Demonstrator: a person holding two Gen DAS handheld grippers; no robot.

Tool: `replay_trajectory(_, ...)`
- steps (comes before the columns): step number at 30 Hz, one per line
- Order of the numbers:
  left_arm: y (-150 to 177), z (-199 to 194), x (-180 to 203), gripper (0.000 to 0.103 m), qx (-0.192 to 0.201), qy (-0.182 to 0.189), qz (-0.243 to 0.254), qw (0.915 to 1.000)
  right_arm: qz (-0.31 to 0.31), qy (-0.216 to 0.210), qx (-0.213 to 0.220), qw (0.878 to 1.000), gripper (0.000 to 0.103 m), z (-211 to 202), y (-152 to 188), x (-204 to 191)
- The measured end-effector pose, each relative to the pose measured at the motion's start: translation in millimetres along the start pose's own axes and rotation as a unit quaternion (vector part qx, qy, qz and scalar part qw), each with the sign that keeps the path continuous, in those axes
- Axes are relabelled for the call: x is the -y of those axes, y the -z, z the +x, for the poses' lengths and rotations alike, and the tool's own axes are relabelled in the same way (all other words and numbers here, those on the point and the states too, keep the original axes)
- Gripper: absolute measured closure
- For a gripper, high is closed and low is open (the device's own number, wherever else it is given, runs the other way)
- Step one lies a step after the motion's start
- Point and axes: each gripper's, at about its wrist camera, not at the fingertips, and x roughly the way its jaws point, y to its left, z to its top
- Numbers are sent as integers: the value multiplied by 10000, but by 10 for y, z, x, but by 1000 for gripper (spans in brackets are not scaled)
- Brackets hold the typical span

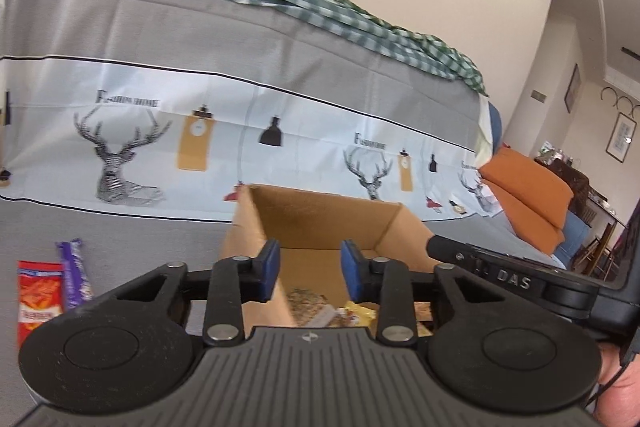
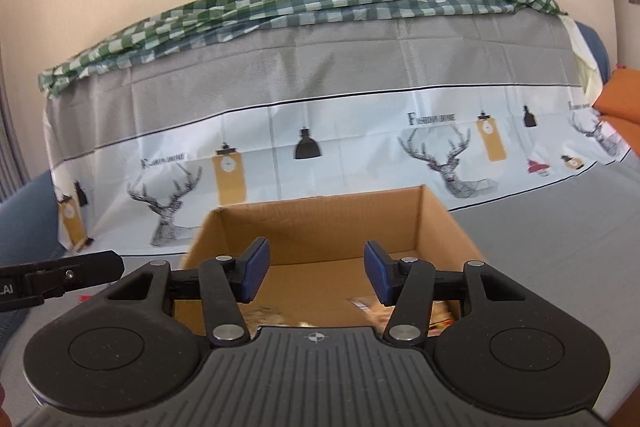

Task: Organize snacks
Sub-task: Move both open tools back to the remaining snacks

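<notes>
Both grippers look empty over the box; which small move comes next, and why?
Probably swing the left gripper left toward the red snack packet and purple bar. Both lie outside the cardboard box, and nothing sits between its open jaws.

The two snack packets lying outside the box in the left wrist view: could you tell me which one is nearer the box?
The purple packet; the red-orange packet lies farther from the cardboard box, toward the picture's left edge.
</notes>
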Motion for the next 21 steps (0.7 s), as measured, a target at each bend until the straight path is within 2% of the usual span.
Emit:
replay_trajectory(2, -105, -33, -191, 82, -53, -138, -63, 9999, 60, -155, 3, 9999, 55, -5, 5, -118)
replay_trajectory(6, -301, -65, -665, 84, -102, -492, -327, 9982, 85, -540, 53, 9985, 70, -28, 26, -370)
replay_trajectory(10, -217, -72, -1185, 84, -244, -875, -845, 9923, 82, -863, -17, 9962, 73, -11, 55, -626)
replay_trajectory(12, -149, 8, -1460, 84, -788, -1226, -1296, 9808, 47, -978, -92, 9951, 73, 12, 83, -743)
replay_trajectory(16, -40, 72, -1874, 82, -1217, -1435, -2134, 9587, -91, -1303, -269, 9911, 72, 69, 129, -970)
replay_trajectory(21, 43, 219, -2140, 68, -1620, -1810, -2380, 9404, -350, -1583, -456, 9857, 72, 145, 168, -1180)
